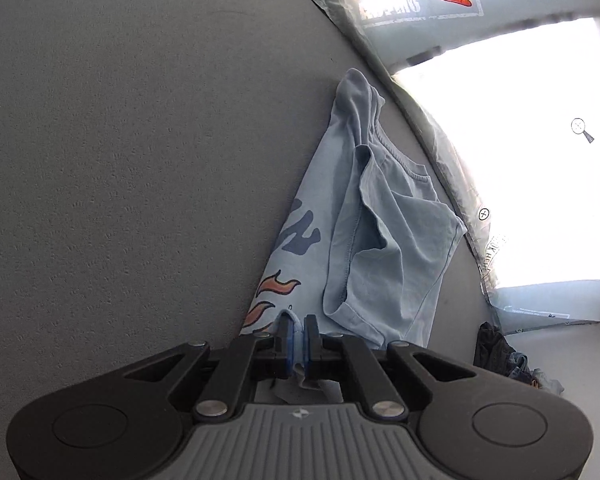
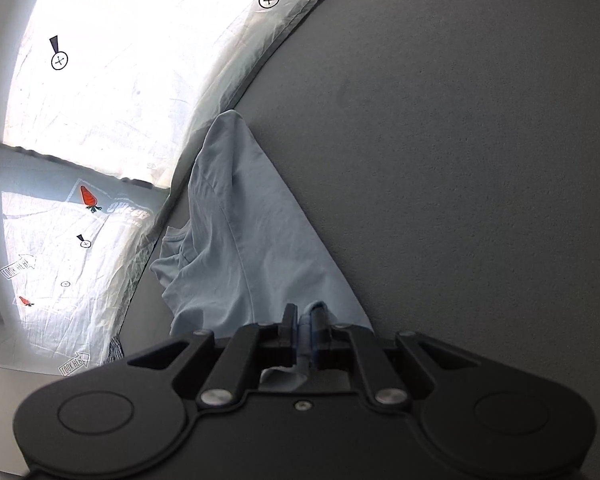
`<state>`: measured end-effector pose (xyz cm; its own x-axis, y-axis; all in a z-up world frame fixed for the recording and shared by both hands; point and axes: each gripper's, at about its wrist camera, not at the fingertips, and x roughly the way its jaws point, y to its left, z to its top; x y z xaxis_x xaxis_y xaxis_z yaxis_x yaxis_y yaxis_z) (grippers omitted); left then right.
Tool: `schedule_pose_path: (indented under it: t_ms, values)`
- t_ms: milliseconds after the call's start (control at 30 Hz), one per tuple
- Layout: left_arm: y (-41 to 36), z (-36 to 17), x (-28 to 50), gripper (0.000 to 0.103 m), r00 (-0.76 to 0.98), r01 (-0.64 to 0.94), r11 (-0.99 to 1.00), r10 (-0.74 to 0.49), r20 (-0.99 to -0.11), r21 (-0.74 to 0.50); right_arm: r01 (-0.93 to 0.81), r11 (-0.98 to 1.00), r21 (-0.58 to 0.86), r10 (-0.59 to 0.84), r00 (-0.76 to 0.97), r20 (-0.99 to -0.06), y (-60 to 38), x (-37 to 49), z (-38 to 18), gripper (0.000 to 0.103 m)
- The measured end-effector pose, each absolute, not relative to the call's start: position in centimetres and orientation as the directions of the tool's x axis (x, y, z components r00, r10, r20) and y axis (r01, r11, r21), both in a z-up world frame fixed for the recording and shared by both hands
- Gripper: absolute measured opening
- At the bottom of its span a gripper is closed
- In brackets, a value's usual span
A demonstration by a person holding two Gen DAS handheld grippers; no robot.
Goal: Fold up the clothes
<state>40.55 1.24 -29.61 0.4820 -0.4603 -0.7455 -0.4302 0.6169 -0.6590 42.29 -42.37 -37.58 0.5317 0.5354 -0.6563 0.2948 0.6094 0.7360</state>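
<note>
I have both claws nipped tight on pinches of cloth: the left gripper [image 1: 296, 330] and the right gripper [image 2: 306, 322] each hold an edge of the light blue T-shirt [image 1: 384, 216], which hangs limp from them in front of the grey wall [image 1: 120, 140], its sleeves and collar drooping. It looks light, soft and slack, so I judge hems or shoulder seams the safest hold. The chest print shows orange flames and dark letters I cannot read; the sheet [image 2: 100, 92] behind reads "LOOK HERE".
</note>
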Motion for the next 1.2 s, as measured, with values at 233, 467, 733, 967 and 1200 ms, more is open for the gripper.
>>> schedule_pose_path:
  t_ms: [233, 467, 733, 967, 1200]
  values:
    - [0.8, -29.3, 40.0, 0.03, 0.495, -0.415, 0.659, -0.415, -0.763, -0.627, 0.27, 0.601, 0.752, 0.465, 0.647, -0.605, -43.7, 40.8, -35.2, 0.036]
    - [-1.0, -29.3, 37.2, 0.036, 0.468, -0.383, 0.744, -0.355, -0.809, -0.548, 0.094, 0.871, 0.482, 0.34, 0.594, -0.729, -39.9, 38.4, -33.5, 0.036]
    - [-2.6, -29.7, 33.6, 0.048, 0.447, -0.376, 0.776, -0.326, -0.833, -0.505, 0.216, 0.792, 0.571, 0.367, 0.578, -0.729, -40.5, 33.8, -35.7, 0.047]
    - [-2.1, -30.9, 28.4, 0.062, 0.465, -0.483, 0.628, -0.407, -0.786, -0.61, 0.382, 0.618, 0.687, 0.399, 0.601, -0.693, -43.2, 28.0, -37.8, 0.061]
    - [-1.0, -31.8, 25.5, 0.064, 0.554, -0.559, 0.418, -0.455, -0.698, -0.716, 0.45, 0.423, 0.787, 0.496, 0.611, -0.616, -43.8, 24.0, -40.1, 0.062]
